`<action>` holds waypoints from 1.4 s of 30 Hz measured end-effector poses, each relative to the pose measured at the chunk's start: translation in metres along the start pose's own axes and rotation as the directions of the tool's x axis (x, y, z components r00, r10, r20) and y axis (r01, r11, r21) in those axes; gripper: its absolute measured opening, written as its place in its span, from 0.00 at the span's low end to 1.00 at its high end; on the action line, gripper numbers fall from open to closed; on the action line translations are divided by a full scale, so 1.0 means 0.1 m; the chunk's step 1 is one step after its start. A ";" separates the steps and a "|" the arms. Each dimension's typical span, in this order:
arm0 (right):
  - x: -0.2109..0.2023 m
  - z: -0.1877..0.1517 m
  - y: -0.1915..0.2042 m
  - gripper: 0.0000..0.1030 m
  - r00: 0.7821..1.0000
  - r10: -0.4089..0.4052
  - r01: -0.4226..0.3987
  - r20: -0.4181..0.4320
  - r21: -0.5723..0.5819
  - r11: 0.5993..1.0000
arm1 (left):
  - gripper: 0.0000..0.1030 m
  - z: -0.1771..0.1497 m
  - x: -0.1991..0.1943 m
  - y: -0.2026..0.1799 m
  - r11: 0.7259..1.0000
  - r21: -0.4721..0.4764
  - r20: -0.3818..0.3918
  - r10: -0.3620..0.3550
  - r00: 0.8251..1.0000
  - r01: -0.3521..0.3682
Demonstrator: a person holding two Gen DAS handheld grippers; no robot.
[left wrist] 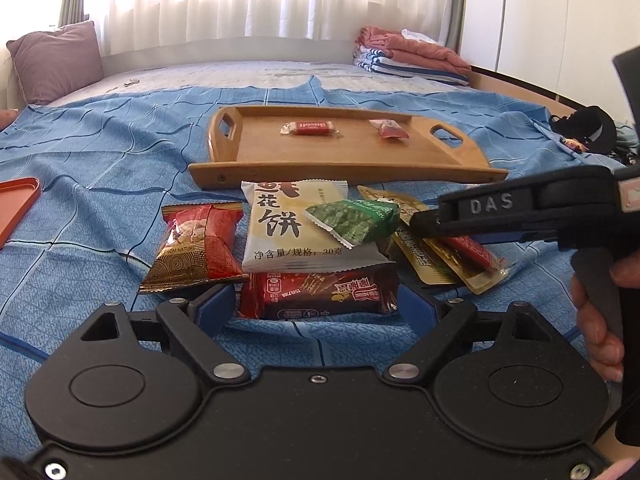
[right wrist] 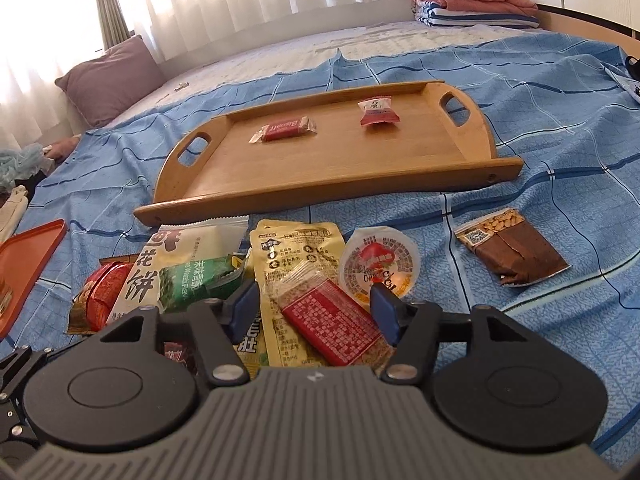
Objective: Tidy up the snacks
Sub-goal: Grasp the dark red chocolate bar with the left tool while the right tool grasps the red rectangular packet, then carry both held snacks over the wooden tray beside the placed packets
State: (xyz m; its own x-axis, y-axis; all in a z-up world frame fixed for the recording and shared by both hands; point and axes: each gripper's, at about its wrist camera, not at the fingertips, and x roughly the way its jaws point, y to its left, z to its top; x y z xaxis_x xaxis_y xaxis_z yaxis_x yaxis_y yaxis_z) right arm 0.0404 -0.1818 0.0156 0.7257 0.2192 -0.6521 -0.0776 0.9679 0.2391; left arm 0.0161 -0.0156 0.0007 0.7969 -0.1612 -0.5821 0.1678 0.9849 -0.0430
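While the snacks lie in a heap on the blue bed sheet (left wrist: 100, 168), both tools sit low over them. Far to the left is the corner of an orange tray (left wrist: 16, 204). Next comes a red and gold nut bag (left wrist: 196, 248). Beside it is a big white cake pack (left wrist: 280, 232) with a small green pack (left wrist: 352, 220) lying on top of it.

The left tool (left wrist: 316, 308) has its blue fingers (left wrist: 214, 308) spread wide. A dark red wafer bar (left wrist: 320, 294) lies between them. The pads do not seem to press on it.

Just right of the green pack are yellow sauce packs (right wrist: 296, 252). A clear pack with a red label (right wrist: 332, 324) lies on top of them. The right tool (right wrist: 316, 312) has one blue finger on each side of this pack. Its fingers stand partly apart. I cannot tell if they squeeze the pack.

A round jelly cup (right wrist: 380, 264) sits next to the right finger. Further right, a brown bar with peanuts (right wrist: 512, 248) lies alone on the sheet.

Behind the heap is a wooden tray (right wrist: 320, 176). On it are a red biscuit (right wrist: 284, 128) on the left and a small red and white candy (right wrist: 376, 114) on the right, well apart.

A person's hand (left wrist: 600, 316) holds the handle of the right tool.
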 end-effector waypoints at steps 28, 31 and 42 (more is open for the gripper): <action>-0.40 -0.36 -0.24 0.58 0.992 -0.116 0.126 0.057 -0.220 0.967 | 0.98 -0.02 0.26 -0.17 0.999 0.042 -0.020 0.016 1.000 -0.015; -0.37 -0.37 -0.23 0.59 0.991 -0.114 0.126 0.064 -0.221 0.967 | 0.97 0.00 0.29 -0.18 0.999 0.042 -0.026 0.013 1.000 -0.012; -0.32 -0.41 -0.17 0.58 0.992 -0.111 0.121 0.058 -0.215 0.969 | 0.63 -0.03 0.18 -0.23 0.996 0.081 0.000 0.033 0.999 -0.033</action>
State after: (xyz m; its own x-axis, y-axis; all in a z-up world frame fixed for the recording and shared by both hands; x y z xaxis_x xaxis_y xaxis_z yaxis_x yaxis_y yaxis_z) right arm -0.0095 -0.1999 0.0033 0.7681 0.1031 -0.6320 -0.1343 0.9909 -0.0015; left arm 0.0248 -0.0406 -0.0111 0.8019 -0.1290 -0.5834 0.1880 0.9813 0.0415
